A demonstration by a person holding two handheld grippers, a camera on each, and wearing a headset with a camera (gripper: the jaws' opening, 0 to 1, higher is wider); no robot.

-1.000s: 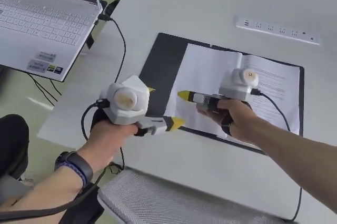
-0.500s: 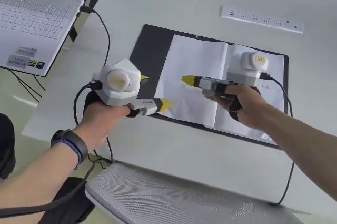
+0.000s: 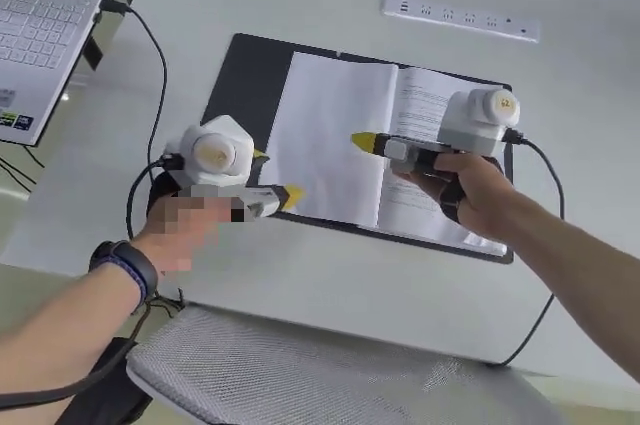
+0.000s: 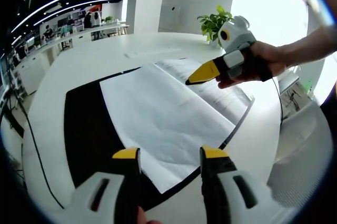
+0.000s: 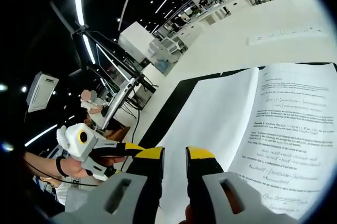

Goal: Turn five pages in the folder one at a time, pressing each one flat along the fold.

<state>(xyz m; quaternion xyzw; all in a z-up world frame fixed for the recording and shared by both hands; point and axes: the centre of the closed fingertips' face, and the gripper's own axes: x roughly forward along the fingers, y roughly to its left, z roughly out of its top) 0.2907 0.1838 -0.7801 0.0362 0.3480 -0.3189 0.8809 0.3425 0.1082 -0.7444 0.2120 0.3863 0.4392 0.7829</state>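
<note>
A black folder (image 3: 245,85) lies open on the white table. Its left leaf is a blank white page (image 3: 330,125) and its right leaf a printed page (image 3: 425,115). My left gripper (image 3: 275,175) hovers open at the folder's near left edge, jaws wide apart over the blank page's (image 4: 158,113) near corner, holding nothing. My right gripper (image 3: 362,141) hangs above the blank page just left of the fold. In its own view the jaws stand a narrow gap apart over the blank page (image 5: 216,118), with nothing between them, and the printed page (image 5: 289,124) lies to their right.
A laptop (image 3: 35,15) sits at the far left with a black cable (image 3: 160,55) running past the folder. A white power strip (image 3: 460,17) lies beyond the folder. A grey mesh chair (image 3: 300,375) is below the table's near edge.
The head camera has swung, shifting the whole picture. Against the folder, my right gripper has moved right toward the fold. My left gripper stays by the near left corner.
</note>
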